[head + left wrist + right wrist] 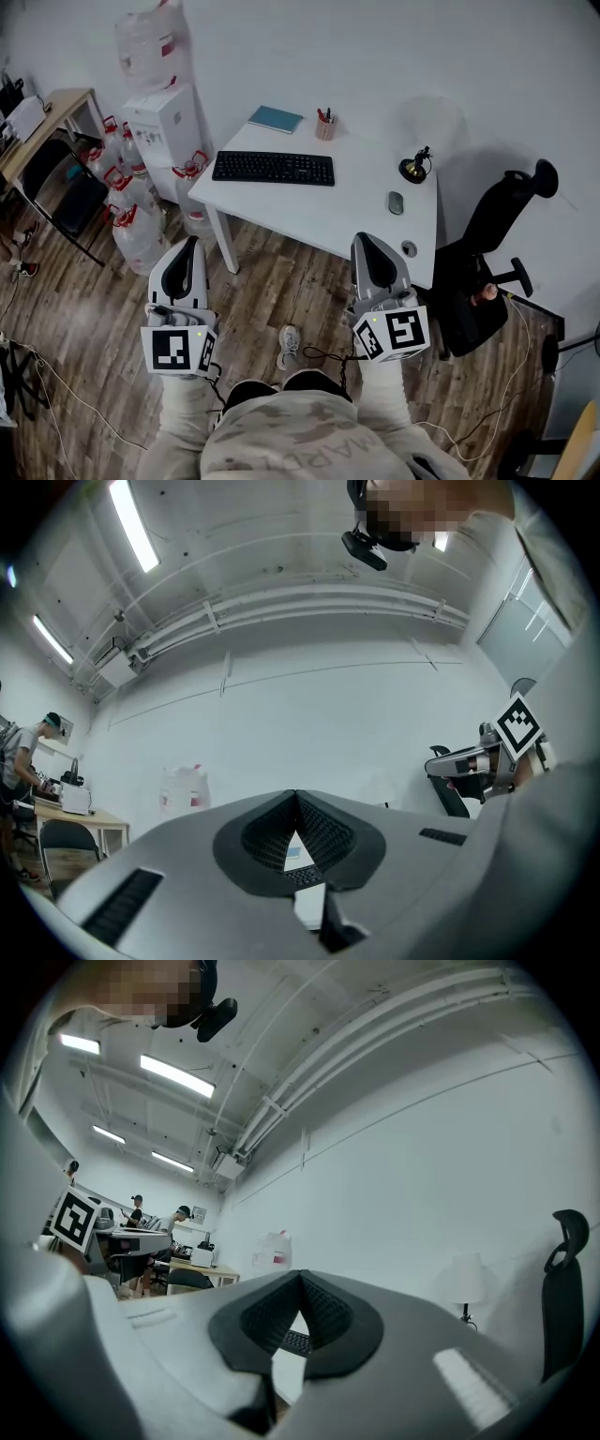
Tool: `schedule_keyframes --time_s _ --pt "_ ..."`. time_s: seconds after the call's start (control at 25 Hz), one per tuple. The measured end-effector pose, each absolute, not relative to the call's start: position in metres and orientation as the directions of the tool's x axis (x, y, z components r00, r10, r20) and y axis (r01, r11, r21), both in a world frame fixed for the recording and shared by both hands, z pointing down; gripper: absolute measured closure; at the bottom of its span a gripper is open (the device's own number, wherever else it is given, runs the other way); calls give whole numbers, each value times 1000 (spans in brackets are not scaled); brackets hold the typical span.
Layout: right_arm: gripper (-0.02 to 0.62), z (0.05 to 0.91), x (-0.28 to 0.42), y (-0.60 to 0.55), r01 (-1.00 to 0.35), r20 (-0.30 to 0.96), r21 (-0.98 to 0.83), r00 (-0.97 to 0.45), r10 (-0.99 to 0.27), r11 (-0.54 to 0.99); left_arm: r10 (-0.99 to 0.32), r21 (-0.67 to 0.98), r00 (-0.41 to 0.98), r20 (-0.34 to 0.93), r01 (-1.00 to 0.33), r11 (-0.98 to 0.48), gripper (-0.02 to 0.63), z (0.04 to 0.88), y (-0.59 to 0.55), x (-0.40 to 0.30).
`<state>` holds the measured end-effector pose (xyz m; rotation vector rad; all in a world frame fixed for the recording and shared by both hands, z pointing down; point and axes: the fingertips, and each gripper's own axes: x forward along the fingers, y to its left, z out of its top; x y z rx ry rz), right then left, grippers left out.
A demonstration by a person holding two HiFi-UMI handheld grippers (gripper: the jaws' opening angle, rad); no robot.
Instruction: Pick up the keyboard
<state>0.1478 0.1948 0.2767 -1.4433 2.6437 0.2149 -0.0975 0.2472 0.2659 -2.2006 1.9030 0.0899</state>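
In the head view we find the keyboard lying flat on the white table, above the centre of the frame and toward the table's left end, with neither gripper touching it. Behind it, at the table's far edge, we see a blue notebook and a pen cup. Off to its right stand a small desk lamp and, nearer us, a mouse. The left gripper sits in the lower left of the frame and the right gripper in the lower right. Both are over the wooden floor and point up the frame toward the table. The right one's tip is at the table's near edge and the left one's tip is off the table's left corner, so both are well apart from the keyboard. In the left gripper view we see the jaws fully together, their dark ribbed pads meeting at the tip with nothing gripped. A sliver of the keyboard and table shows only through the small gap behind the pads. The right gripper view gives us the same: jaws pressed together and empty, with a strip of keys visible past them. A black office chair stands at the table's right end, and a water dispenser with several water bottles stands at its left.
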Motion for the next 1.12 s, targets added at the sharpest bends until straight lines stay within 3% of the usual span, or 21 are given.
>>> schedule_keyframes --time_s 1.12 --pt "586 274 147 -63 -801 -187 78 -596 -781 593 -969 -99 120 -214 -990 -101 600 262 5 -92"
